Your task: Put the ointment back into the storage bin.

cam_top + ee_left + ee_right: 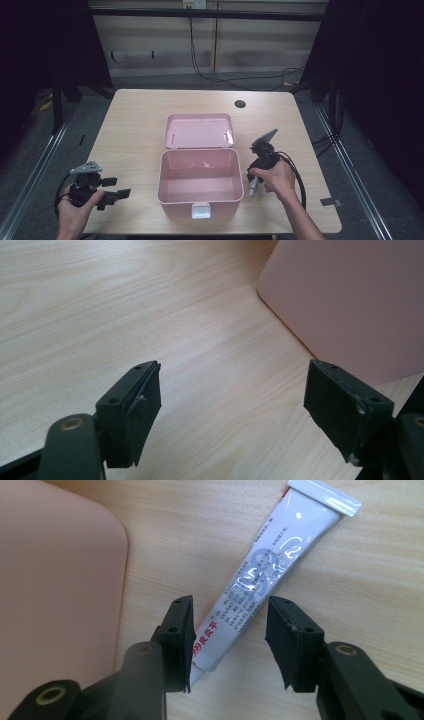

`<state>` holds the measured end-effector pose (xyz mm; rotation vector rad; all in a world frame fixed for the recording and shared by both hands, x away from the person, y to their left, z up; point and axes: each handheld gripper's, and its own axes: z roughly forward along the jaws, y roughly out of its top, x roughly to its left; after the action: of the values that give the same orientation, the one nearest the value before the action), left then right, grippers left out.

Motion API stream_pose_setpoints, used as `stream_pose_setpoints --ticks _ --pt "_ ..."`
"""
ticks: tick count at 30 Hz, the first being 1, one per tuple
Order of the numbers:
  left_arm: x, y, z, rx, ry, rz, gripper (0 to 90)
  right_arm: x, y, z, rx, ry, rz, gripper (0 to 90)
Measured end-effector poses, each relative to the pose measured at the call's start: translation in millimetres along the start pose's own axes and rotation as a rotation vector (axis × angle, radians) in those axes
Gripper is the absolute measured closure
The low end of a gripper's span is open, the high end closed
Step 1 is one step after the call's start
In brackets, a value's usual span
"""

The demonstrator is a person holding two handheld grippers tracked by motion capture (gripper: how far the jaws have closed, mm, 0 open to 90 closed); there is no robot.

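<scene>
A white tube (270,560) with red and grey print lies on the wooden table (135,130), just right of an open pink box (200,200). My right gripper (230,625) points down over the tube's lower end, one jaw on each side. Its left pad sits against the tube's edge and its right pad stands off it, so the jaws are open. In the high view the tube (253,188) pokes out below the right hand. My left gripper (117,187) rests near the table's front left corner, open and holding nothing, and faces the box's side wall (350,300).
The box's lid (199,131) lies folded back flat behind it, and a white latch (201,211) sits on its front wall. A round cable hole (240,104) is at the table's far right. Bare wood stretches left of the box. Cables trail on the floor beyond the table.
</scene>
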<state>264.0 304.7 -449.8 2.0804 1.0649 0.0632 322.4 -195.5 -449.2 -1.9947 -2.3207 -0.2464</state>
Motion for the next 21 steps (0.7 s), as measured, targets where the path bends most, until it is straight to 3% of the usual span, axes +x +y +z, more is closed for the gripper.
stream_pose_setpoints --ticks 7,13,21 --pt "-1.3 0.1 0.6 -0.002 -0.003 0.002 22.7 3.6 1.0 6.4 0.014 -0.037 0.004 56.4" --pt "-0.5 0.2 0.7 0.003 -0.007 -0.001 22.7 1.7 0.7 10.7 0.034 -0.034 0.013 61.8" --pt "-0.1 0.1 0.5 0.003 -0.005 -0.004 22.6 5.4 2.3 16.9 0.067 -0.078 -0.022 64.7"
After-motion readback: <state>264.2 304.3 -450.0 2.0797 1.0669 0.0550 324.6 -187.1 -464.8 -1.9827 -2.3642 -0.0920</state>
